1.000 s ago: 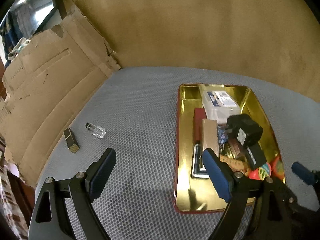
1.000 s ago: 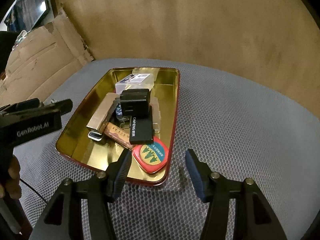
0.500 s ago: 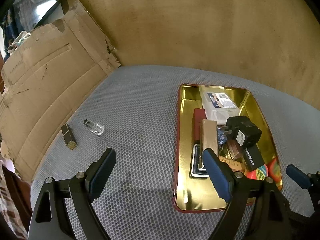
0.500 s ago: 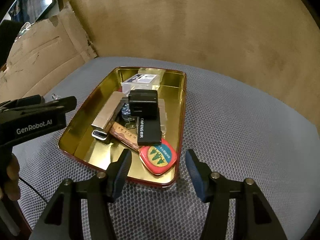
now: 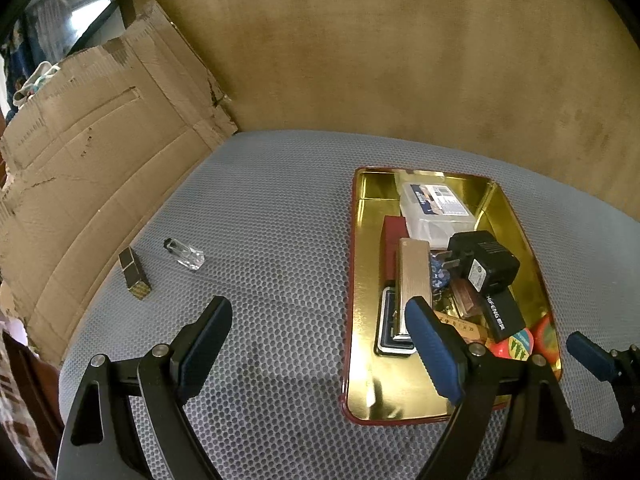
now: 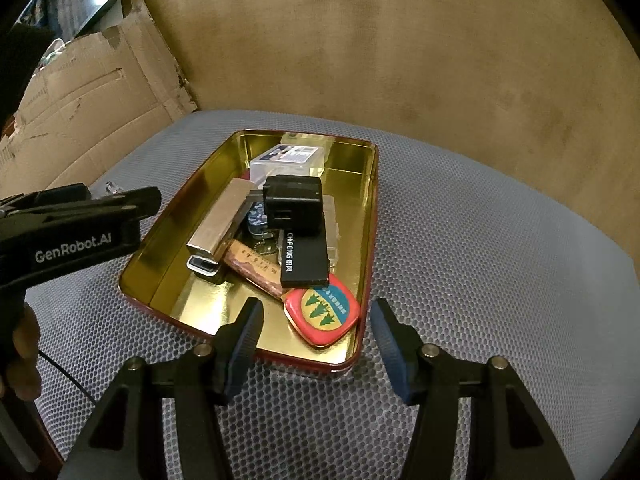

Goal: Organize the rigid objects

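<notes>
1. Rigid objects are nearly all gathered in the gold tin tray (image 6: 362,216), which sits on the grey honeycomb-mesh surface (image 6: 480,240); two stragglers lie well apart from it on the mesh: a small glass bottle (image 5: 184,253) and a dark lipstick-like tube (image 5: 135,274).
2. Handling, as I judge it: the glass bottle looks light, hard, slippery and breakable, so a gentle pinch across its flat sides would suit. The tube looks stiff and light; take it across its narrow width.
3. Inside the tray, the black charger (image 6: 294,204) looks the heaviest piece and rests on top of other things. The black bar (image 6: 304,258) leans over a wooden stick (image 6: 252,266), and the red badge (image 6: 322,310) lies just beside the near rim.
4. A clear plastic box (image 5: 438,208) fills the far end and a metallic case (image 5: 414,276) lies along the left side, so free floor is mostly at the near corner.
5. The left gripper (image 5: 320,344) is spread wide and empty above the mesh and the tray's left rim.
6. The right gripper (image 6: 316,340) is likewise spread, empty, hanging over the tray's near rim.
7. In the way: crowded contents, the raised rim, and torn cardboard (image 5: 100,152) close behind the stragglers.
</notes>
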Demonstrator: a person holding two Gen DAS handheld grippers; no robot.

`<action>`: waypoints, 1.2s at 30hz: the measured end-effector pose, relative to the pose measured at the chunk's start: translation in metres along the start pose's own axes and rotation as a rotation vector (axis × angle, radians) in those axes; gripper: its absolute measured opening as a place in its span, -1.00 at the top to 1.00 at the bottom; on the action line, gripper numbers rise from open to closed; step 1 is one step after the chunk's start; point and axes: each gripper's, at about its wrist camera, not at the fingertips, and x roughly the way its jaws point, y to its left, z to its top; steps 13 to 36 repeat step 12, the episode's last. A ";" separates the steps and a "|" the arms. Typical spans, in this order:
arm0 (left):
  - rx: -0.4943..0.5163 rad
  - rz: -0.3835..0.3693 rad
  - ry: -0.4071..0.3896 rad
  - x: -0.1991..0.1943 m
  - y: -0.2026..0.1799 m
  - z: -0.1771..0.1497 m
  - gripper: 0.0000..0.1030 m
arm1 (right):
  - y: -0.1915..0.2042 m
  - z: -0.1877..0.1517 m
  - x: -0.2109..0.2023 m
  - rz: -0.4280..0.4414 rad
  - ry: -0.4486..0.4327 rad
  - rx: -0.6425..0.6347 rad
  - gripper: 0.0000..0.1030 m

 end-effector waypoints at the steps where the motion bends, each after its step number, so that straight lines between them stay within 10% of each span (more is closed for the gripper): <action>1: -0.001 -0.006 0.000 0.000 0.000 0.000 -0.67 | 0.000 0.000 0.000 -0.002 0.001 -0.001 -0.11; 36: 0.001 -0.025 -0.014 -0.001 -0.001 0.000 -0.67 | 0.001 0.000 0.000 -0.001 0.002 0.001 -0.11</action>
